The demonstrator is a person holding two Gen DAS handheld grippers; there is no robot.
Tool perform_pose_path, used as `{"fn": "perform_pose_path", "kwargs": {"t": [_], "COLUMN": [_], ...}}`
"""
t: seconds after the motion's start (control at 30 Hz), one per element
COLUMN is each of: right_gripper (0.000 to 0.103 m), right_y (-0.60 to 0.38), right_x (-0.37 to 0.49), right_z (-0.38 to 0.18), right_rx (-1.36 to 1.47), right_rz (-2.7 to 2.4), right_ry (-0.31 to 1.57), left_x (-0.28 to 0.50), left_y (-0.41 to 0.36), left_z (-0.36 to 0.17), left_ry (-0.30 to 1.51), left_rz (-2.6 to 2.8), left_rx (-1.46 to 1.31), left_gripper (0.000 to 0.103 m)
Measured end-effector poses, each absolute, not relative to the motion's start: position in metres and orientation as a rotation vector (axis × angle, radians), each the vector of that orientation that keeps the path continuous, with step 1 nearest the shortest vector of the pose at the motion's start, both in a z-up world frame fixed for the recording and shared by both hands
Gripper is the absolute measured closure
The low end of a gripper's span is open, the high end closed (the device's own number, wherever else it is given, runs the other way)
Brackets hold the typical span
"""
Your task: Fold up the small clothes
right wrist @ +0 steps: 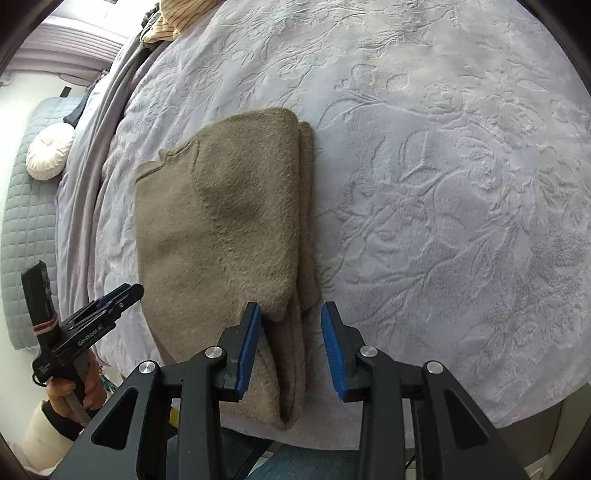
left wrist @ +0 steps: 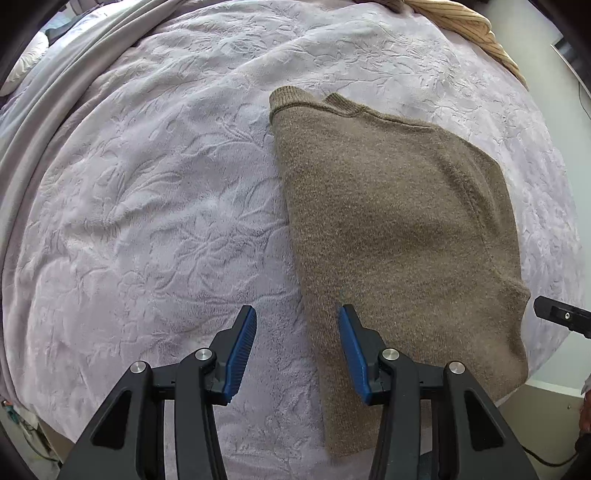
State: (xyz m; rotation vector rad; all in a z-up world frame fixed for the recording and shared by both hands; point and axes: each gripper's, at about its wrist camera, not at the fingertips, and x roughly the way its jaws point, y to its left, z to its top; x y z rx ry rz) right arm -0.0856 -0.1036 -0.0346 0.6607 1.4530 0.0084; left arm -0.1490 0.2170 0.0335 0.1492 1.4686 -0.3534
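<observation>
A brown knitted sweater [left wrist: 399, 229] lies folded lengthwise on the lilac embossed bed cover [left wrist: 147, 221], its neck end far from me. My left gripper [left wrist: 297, 317] points down over the sweater's left edge. It is open with nothing between its blue pads. In the right wrist view the sweater [right wrist: 221, 229] shows a doubled fold along its right side. My right gripper [right wrist: 291, 314] hangs open over the near end of that fold; the fabric lies below the gap, and the pads do not press it. The left gripper [right wrist: 122, 291] shows at lower left, held by a person's hand [right wrist: 70, 391].
A tan striped garment [left wrist: 469, 29] lies at the bed's far end. Grey blanket folds [left wrist: 55, 92] run along one side of the bed, with a round white cushion [right wrist: 50, 151] and grey quilted padding [right wrist: 26, 240] beyond. The bed's near edge is just under the grippers.
</observation>
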Motion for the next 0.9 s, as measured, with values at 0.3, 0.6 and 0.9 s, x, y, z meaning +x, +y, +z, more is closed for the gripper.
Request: {"fn": "perform_pose_path", "kwargs": {"t": [0.3, 0.6, 0.9], "right_gripper": [0.091, 0.095, 0.095], "right_y": [-0.058, -0.054, -0.063], "right_x": [-0.105, -0.11, -0.119], "right_z": [-0.035, -0.064, -0.044], "right_rx": [0.495, 0.482, 0.514], "right_rz": [0.082, 0.015, -0.05], "right_ry": [1.549, 1.629, 1.599], "left_x": [-0.169, -0.174, -0.174], "left_y": [0.215, 0.211, 0.213], "left_z": [0.039, 0.042, 0.05], "left_ry": [1.515, 1.536, 1.528], "left_rz": [-0.363, -0.386, -0.445], "left_rx": [0.173, 0.195, 0.217], "left_gripper": [0.055, 0.055, 0.055]}}
